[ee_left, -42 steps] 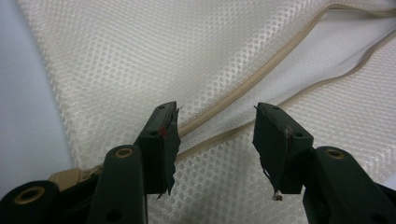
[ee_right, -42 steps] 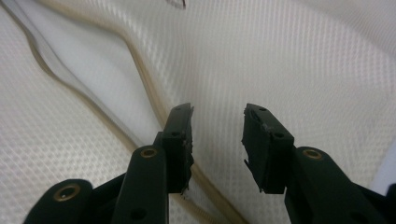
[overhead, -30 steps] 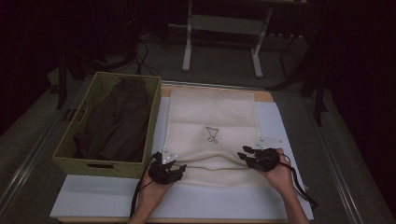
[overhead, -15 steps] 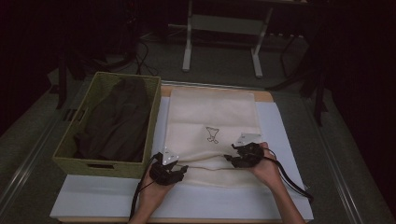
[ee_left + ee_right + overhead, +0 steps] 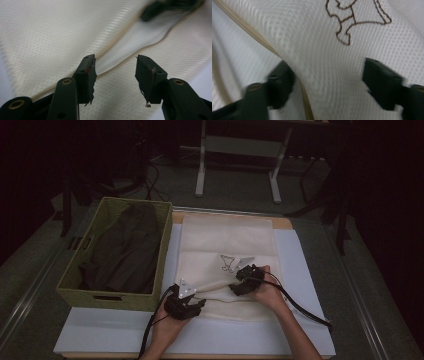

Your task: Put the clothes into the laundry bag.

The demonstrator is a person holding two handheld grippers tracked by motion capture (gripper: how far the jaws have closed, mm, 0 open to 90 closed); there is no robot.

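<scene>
Cream mesh cloth [image 5: 227, 252] with a brown embroidered outline figure [image 5: 228, 263] is lying flat on a white board [image 5: 300, 265] that is covering the table, just beside a green woven basket [image 5: 162, 250] that is holding dark folded fabric [image 5: 125, 250]. The near edge of the cloth is being turned back, so that a raised fold [image 5: 212, 285] is running between the two hands.

Left gripper [image 5: 192, 305], at the near left corner of the cloth, is pointing along this fold; in the left gripper view its fingers [image 5: 87, 72] are standing apart, with the hemmed edge [image 5: 130, 58] passing between them and no pad pressing on it.

Right gripper [image 5: 239, 282] is resting on the cloth just below the embroidered figure. In the right gripper view its fingers [image 5: 382, 82] are standing wide apart, having just been opening, and the mesh [image 5: 324, 62] is bulging up between them without being pinched; the left finger there is blurred, and the tan hem [image 5: 305, 100] is running down beside it. The embroidered figure [image 5: 354, 17] is lying just beyond these fingers. Black cables are trailing from both grippers towards the near edge of the table.
</scene>
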